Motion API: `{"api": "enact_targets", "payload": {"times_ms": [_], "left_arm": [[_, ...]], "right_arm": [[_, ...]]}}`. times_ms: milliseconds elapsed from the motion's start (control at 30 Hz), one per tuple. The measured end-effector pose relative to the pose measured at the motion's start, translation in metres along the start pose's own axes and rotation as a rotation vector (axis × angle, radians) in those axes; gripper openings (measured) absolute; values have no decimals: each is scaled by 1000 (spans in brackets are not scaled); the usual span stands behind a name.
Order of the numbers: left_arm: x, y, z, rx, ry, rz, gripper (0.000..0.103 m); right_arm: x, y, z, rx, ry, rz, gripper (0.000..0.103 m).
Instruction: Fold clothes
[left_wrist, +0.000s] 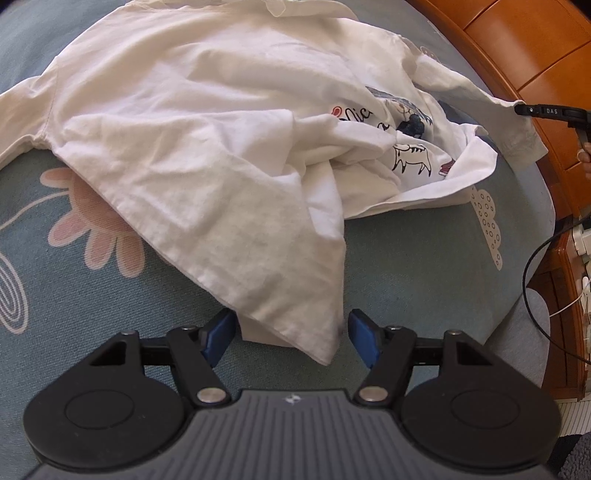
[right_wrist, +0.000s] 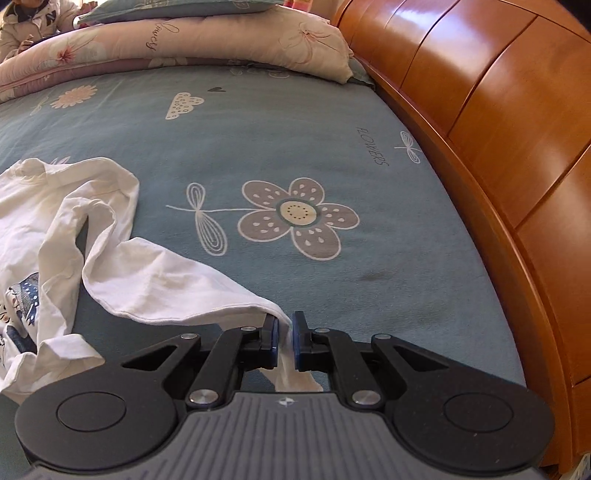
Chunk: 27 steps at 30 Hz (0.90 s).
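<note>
The white shirt (left_wrist: 207, 147) is spread crumpled on the blue bedsheet (left_wrist: 406, 266), beside the wooden bed frame (left_wrist: 517, 44). Its hem corner is straddled by the left gripper (left_wrist: 291, 332), jaws wide, nothing pinched. Only the right wrist view reveals the sleeve (right_wrist: 166, 288) clamped between the right gripper (right_wrist: 285, 345) pads, plus pillows (right_wrist: 207, 40) further along the frame.

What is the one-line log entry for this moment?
right tool: shut on white shirt sleeve | left tool: open around shirt corner
</note>
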<state>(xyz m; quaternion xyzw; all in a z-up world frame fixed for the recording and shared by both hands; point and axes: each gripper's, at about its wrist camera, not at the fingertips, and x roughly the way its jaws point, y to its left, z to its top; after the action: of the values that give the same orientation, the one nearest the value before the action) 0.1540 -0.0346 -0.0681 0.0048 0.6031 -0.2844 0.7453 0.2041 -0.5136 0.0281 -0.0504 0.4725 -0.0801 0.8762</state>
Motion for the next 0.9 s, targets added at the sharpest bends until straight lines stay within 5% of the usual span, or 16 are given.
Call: {"api": "enact_targets", "payload": {"times_ms": [200,433,633,900], "left_arm": [[1,-2,0,10,12,7,67],[4,-2,2,6,14,15,67],[4,-3,2,6,14,25,67],[-1,0,-3,-26,-14,19,67]], "right_arm": [[20,-10,18,-76,26,-38,9],[29,-40,30,28,-16,-222,11],[3,-15,20,38,-37,19,17],[-74,148,-16,-325,-102,516,26]]}}
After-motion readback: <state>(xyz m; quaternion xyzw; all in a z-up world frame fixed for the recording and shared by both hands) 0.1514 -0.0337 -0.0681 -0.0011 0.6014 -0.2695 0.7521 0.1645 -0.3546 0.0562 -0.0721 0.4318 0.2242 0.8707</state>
